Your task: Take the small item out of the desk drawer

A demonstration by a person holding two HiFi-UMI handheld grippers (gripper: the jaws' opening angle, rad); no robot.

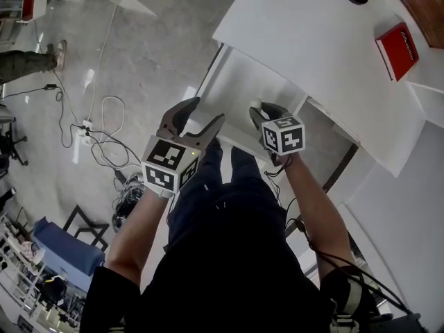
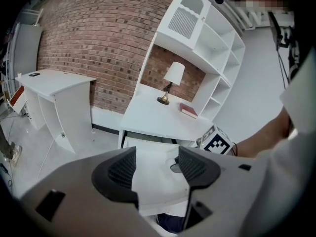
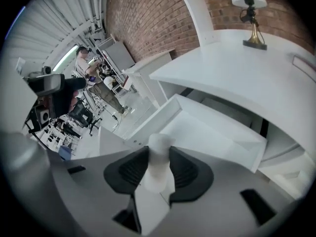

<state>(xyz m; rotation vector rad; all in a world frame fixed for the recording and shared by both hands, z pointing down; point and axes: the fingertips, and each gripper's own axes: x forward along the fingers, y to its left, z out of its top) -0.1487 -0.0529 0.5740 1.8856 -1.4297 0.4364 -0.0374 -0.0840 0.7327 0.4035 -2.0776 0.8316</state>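
One small white item (image 3: 159, 144) is sitting pinched in the right tongs (image 3: 158, 153), lower centre, above the open drawer (image 3: 212, 132); probably light, stiff, slippery, favouring a mid-body hold. Left tongs (image 2: 157, 154) are gaping empty.

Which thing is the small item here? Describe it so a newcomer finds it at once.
Start at the white desk with the red book; its drawer stands pulled out beneath. By that drawer the right gripper is shut on the small item, a pale white rounded piece. The left gripper beside it is open and empty.
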